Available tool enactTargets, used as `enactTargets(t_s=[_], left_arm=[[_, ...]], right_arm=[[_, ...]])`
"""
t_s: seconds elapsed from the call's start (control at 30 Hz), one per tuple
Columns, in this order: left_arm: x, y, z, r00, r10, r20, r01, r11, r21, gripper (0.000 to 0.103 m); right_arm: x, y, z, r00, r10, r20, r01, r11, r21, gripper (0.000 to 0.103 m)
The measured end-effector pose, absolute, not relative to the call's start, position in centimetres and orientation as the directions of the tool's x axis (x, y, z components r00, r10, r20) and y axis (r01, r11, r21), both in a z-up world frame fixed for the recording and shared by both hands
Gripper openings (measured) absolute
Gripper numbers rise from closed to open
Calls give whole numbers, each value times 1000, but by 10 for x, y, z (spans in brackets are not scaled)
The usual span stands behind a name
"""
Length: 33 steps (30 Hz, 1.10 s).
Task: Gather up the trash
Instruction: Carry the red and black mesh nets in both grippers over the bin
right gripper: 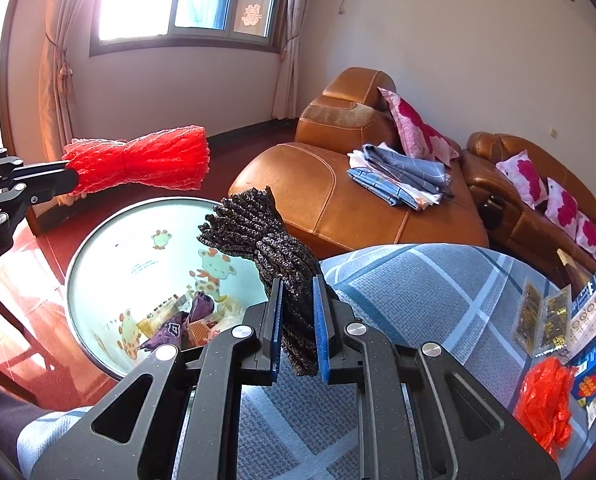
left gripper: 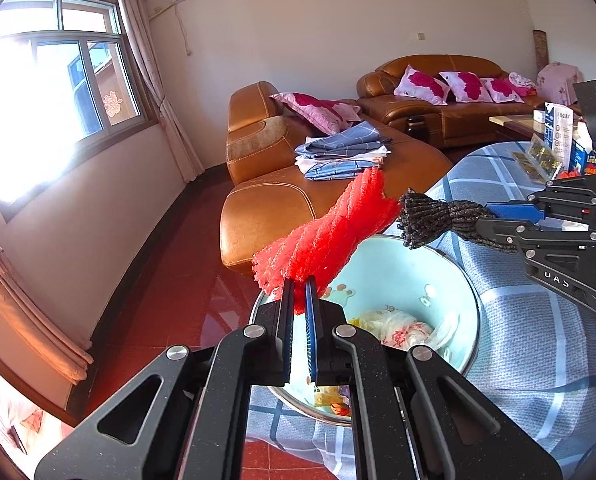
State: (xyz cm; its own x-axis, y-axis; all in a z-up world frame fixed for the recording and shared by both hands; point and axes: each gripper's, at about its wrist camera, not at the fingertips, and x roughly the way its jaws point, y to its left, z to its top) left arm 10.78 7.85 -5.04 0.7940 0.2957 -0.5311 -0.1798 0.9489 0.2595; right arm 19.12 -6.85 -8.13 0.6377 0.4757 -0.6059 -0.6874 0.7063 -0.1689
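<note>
My left gripper (left gripper: 299, 285) is shut on a red foam net (left gripper: 330, 232), held above the near rim of a pale blue cartoon-printed bin (left gripper: 402, 276). That red foam net (right gripper: 145, 160) shows at the left of the right wrist view, over the far side of the bin (right gripper: 137, 240). My right gripper (right gripper: 298, 284) is shut on a black foam net (right gripper: 265, 236), which sticks out over the bin's edge. The black foam net (left gripper: 442, 218) and the right gripper (left gripper: 486, 220) enter from the right of the left wrist view. Wrappers lie in the bin's bottom.
The bin stands beside a table with a blue checked cloth (right gripper: 438, 292). On it lie gold packets (right gripper: 546, 320), a red plastic bag (right gripper: 546, 400) and printed cartons (right gripper: 594, 376). A brown leather sofa (right gripper: 358, 216) with folded cloths and pink pillows stands behind, on a red floor.
</note>
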Motion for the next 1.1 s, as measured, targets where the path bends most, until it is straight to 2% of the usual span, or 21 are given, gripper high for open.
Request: enactTargets(t_s=[1.1], left_arm=[[109,85,-56,783,274,-558,-165,957,239,5]], right_arm=[[186,-63,-83,617,487,-618,-715,675,-183,15]])
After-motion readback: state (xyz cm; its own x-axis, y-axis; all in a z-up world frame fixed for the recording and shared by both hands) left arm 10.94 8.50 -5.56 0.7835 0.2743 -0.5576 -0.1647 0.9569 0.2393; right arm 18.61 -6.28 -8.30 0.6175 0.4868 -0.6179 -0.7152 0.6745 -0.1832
